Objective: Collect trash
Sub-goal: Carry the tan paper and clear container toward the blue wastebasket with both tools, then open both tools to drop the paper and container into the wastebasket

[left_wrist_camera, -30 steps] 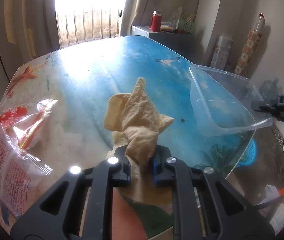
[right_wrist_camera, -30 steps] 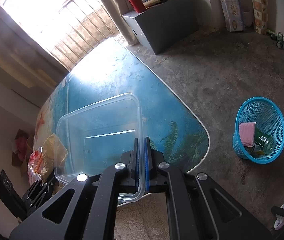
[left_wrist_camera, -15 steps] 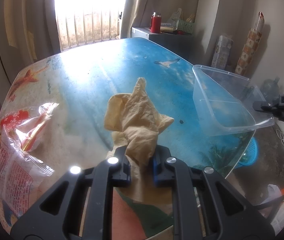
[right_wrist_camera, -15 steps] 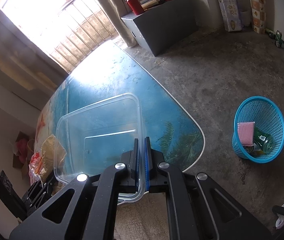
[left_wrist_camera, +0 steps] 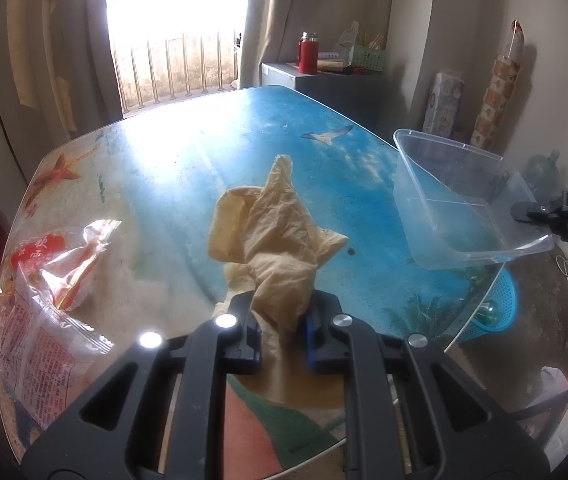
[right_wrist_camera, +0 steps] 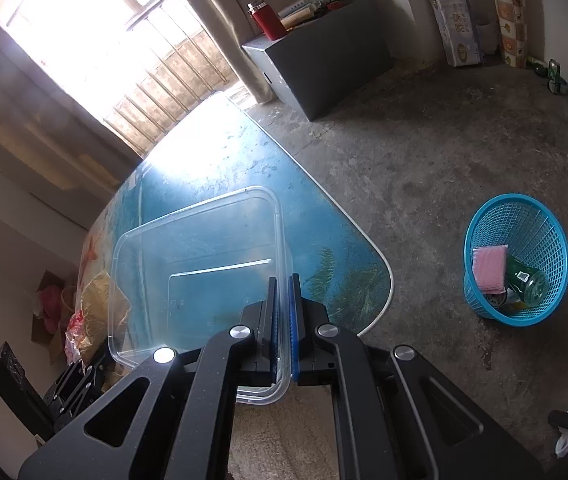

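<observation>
Container [right_wrist_camera: 203, 264] lifted higher; right gripper [right_wrist_camera: 282, 320] clamps rim; left gripper [left_wrist_camera: 281, 330] pinches tissue [left_wrist_camera: 275, 236]

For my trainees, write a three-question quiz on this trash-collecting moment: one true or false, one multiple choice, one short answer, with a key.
1. True or false: the right gripper is shut on the rim of the clear plastic container.
2. What does the left gripper hold? A) a red flask B) a crumpled tan bag C) a pink sponge
3. Short answer: which piece of trash lies loose on the table, left of the held bag in the left wrist view?

Key
1. True: its fingers pinch the container's rim.
2. B
3. The clear snack wrapper with red print. The blue basket on the floor already holds a pink sponge and a green bottle.
</observation>
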### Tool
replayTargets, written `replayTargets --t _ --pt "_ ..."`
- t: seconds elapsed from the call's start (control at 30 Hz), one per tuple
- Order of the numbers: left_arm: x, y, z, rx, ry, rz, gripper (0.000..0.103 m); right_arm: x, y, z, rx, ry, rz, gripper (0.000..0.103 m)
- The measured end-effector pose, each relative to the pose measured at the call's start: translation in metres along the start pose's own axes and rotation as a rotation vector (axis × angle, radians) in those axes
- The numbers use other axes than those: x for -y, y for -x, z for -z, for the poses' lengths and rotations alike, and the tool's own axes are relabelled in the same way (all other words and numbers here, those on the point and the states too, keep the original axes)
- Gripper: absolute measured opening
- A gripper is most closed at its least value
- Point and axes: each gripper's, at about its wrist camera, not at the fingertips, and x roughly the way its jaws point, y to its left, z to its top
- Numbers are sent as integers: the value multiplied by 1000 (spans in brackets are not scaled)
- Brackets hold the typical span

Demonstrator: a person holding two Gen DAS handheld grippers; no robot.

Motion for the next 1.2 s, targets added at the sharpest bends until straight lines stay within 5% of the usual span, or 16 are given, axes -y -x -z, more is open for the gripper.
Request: replayTargets --t 0.57,0.97,1.2 --pt "65 28 -18 68 -152 48 13 77 65 4 144 -135 -1 5" --pt "211 9 -47 20 -362 351 13 227 135 38 303 -391 193 5" --pt "300 -60 -33 -207 -371 557 13 300 144 56 334 -495 392 5"
